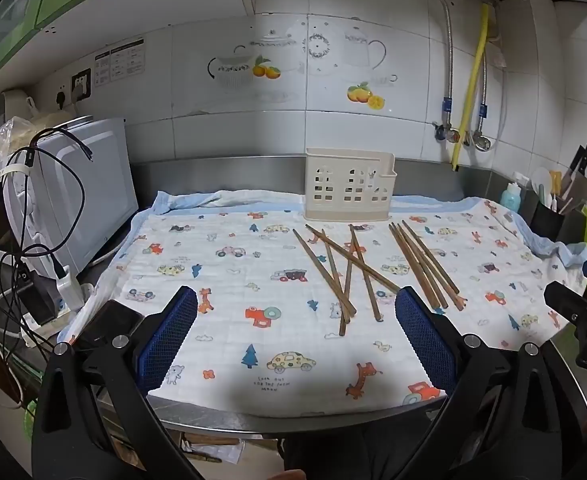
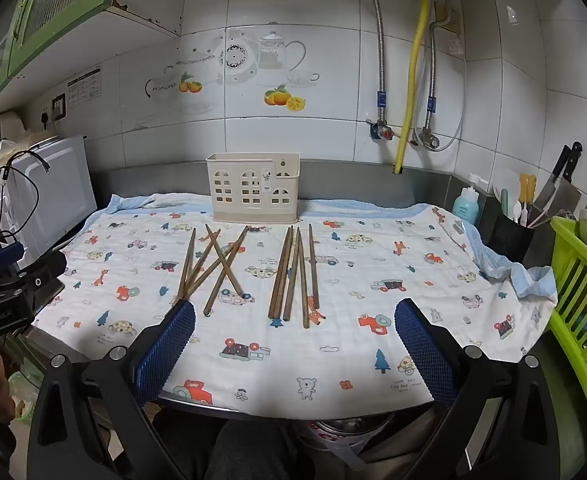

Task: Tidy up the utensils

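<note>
Now, left wrist view: your left gripper (image 1: 295, 334) hangs wide open, holding nothing, over the near edge of the cartoon-printed cotton cloth (image 1: 221, 280) covering the steel counter. Brown wooden chopsticks (image 1: 335, 270) lie crossed mid-cloth, a tidier bundle (image 1: 425, 266) just right of them. Cream perforated plastic utensil holder (image 1: 349, 186) stands at the far edge, upright. White microwave (image 1: 81, 192) with dangling cables sits off the left edge.

Right wrist view: your right gripper (image 2: 295, 336) is equally spread and empty, near edge. The parallel bundle lies straight ahead. Sticks look light, stiff, thin and prone to roll; pinch mid-length, across the grain. Crossed ones overlap, so lifting one may drag another. Soft cloth may snag a fingertip. Green plastic rack (image 2: 577, 300) and knife block stand off the right edge, well apart.
</note>
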Tool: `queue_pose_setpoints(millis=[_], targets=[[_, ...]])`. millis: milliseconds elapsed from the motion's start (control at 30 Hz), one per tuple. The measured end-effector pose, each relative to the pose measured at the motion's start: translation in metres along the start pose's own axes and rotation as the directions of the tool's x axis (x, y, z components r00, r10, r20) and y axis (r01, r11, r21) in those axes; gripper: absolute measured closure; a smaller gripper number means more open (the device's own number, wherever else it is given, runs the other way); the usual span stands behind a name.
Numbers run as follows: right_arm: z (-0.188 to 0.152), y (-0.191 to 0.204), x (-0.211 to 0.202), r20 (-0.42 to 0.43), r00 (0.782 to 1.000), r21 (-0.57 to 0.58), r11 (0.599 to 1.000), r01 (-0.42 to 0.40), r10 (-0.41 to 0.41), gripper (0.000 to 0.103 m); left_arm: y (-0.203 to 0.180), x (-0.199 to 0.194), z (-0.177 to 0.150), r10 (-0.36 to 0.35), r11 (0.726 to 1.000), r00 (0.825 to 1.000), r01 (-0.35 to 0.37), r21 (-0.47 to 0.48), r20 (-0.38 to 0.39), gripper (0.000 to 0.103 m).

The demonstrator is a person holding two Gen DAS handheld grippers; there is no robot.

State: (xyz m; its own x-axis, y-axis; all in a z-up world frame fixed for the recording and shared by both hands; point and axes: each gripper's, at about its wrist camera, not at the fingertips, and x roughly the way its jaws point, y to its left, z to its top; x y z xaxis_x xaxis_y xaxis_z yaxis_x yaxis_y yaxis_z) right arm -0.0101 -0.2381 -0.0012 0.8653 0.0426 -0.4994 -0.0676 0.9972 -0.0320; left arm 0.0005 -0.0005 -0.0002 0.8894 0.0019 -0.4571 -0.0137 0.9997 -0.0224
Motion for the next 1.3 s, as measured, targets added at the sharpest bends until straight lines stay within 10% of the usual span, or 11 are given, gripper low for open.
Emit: queue_pose_setpoints(millis=[1300], targets=[[0.0,0.002,0.003,0.001,1.0,-0.004,1.0,-0.009,0.009,0.006,0.003,0.008,0.0,0.013,1.0,1.0,-0.013,0.012,-0.019,0.005]])
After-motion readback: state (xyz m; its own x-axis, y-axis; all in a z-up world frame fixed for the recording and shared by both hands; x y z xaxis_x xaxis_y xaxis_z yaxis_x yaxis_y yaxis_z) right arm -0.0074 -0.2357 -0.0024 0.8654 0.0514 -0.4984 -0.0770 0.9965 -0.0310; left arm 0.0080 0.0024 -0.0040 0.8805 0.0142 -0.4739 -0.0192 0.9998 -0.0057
